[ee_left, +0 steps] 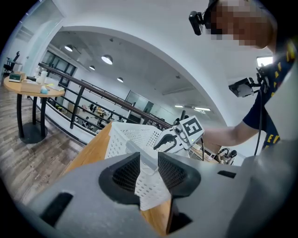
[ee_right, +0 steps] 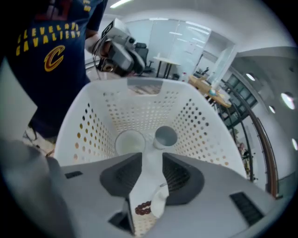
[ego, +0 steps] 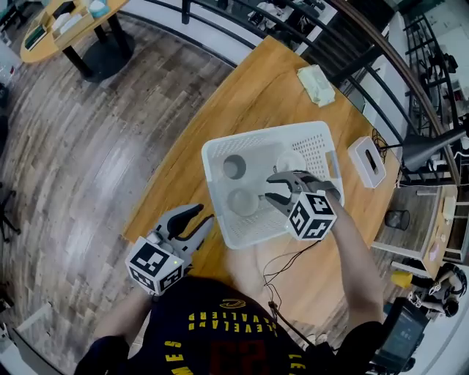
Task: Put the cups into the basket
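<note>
A white perforated basket stands on the wooden table. Inside it are a grey cup and a white cup. In the right gripper view the grey cup and the white cup stand upright on the basket floor. A third white cup with a brown print lies below the jaws. My right gripper hangs open over the basket, pointing steeply down. My left gripper is open by the basket's near left corner.
A white tissue box sits right of the basket and a pale green cloth lies at the table's far end. A thin cable trails over the near part of the table. A black railing and a round side table stand beyond.
</note>
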A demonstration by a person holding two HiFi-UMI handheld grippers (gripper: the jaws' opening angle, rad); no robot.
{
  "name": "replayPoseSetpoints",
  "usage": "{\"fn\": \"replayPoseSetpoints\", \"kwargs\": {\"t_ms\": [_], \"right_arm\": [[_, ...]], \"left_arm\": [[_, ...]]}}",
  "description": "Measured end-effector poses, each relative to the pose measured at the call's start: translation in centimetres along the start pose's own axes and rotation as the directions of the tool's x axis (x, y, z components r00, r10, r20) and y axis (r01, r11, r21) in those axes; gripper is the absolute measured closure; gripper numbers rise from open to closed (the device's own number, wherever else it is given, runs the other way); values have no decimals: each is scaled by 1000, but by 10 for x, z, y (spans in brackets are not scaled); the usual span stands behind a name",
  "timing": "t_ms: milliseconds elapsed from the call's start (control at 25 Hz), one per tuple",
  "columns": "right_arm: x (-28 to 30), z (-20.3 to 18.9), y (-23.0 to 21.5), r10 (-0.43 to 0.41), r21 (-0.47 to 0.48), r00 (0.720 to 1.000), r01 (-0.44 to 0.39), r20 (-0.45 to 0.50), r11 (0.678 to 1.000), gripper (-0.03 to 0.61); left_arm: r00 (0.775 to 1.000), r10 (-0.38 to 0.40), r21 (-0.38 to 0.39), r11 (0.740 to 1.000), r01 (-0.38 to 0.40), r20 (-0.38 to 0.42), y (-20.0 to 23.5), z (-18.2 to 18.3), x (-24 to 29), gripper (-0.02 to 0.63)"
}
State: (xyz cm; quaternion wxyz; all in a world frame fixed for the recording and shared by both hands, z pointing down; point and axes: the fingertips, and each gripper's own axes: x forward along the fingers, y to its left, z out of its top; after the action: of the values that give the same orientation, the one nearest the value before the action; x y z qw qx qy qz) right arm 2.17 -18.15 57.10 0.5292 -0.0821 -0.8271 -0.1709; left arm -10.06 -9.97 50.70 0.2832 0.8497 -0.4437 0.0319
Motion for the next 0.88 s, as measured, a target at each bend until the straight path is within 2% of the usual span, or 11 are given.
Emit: {"fn": "replayPoseSetpoints", "kwargs": {"t_ms": [80, 160, 320, 440, 520, 600, 760, 880], "right_arm": [[-23, 10, -12, -108, 122, 989, 96, 97, 988, 434], [-45, 12, -22, -236, 236, 960, 197, 152, 952, 436], [-74, 7, -21, -438, 350, 885, 365, 159, 863, 436], [-101, 10, -12, -560, 439, 810, 444, 176, 781, 437], [-117, 17, 1, -611, 539, 763, 432, 209, 723, 442], [-127, 20, 19, -648, 646, 720, 376, 248, 665, 456], [-139, 18, 62, -704, 784, 660, 279, 262, 554, 493], [-147, 17, 81, -741, 854, 616, 207, 266, 478, 508]], "left_arm": [[1000, -2, 16, 1000, 2, 8, -4, 5, 0, 499], [1000, -13, 34, 999, 13, 8, -11, 8, 0, 499], [999, -41, 76, 996, 42, -9, -31, 8, -1, 499], [997, -72, 112, 991, 73, -15, -50, 11, 1, 499], [996, -93, 134, 987, 94, -17, -62, 13, 1, 499], [994, -111, 150, 982, 113, -22, -74, 12, 3, 499], [989, -144, 167, 975, 148, -35, -96, 5, 6, 499], [985, -169, 164, 971, 174, -45, -110, -3, 9, 499]]}}
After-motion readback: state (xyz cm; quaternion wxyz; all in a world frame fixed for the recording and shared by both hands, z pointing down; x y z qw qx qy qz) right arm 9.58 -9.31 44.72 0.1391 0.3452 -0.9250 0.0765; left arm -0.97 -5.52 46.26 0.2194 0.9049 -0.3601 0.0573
